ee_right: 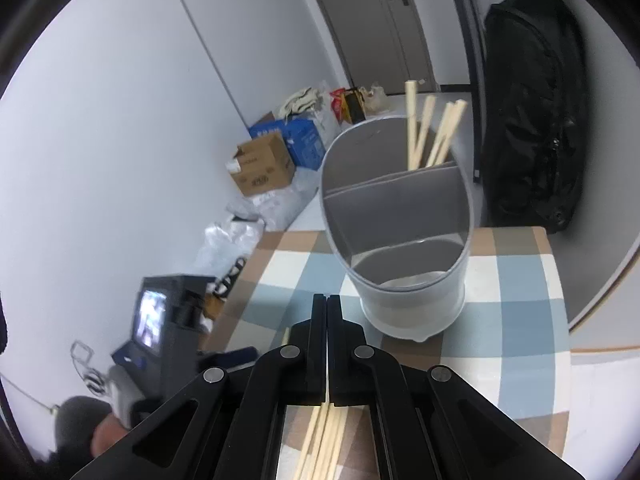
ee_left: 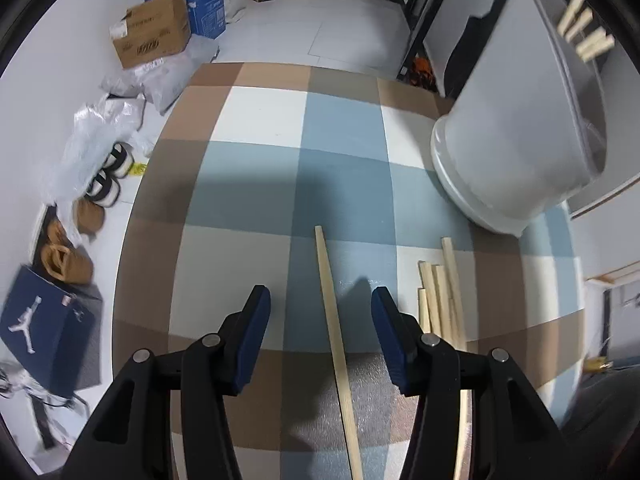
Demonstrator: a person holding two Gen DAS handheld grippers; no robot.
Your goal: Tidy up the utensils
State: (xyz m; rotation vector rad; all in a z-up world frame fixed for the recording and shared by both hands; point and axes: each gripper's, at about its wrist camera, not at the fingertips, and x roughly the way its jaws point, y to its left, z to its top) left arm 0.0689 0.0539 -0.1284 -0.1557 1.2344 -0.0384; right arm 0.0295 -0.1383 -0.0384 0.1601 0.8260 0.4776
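- The left hand-held gripper (ee_left: pixel 320 300) points steeply down at the checked counter (ee_left: pixel 260 120), its blue-padded jaws apart and empty.
- A single chopstick (ee_left: pixel 334 332) lies on the counter between those jaws, running lengthwise away from the camera; the pads do not touch it. My reading is that this is the next pickup.
- Just to the right of it, a loose bundle of chopsticks (ee_left: pixel 440 300) lies flat on the counter, still unsorted.
- Further right stands the grey utensil holder (ee_right: pixel 400 240), upright on the counter and divided into compartments. Several chopsticks (ee_right: pixel 432 132) already stand in its far compartment; the near compartments look empty.
- The right hand-held gripper (ee_right: pixel 327 300) is fully closed with nothing between its tips, held above the counter and aimed at the holder's near wall, with the loose bundle seen below its frame.
- Judged from this, the task is partly done: some sticks are sorted, and the single one plus the bundle remain.
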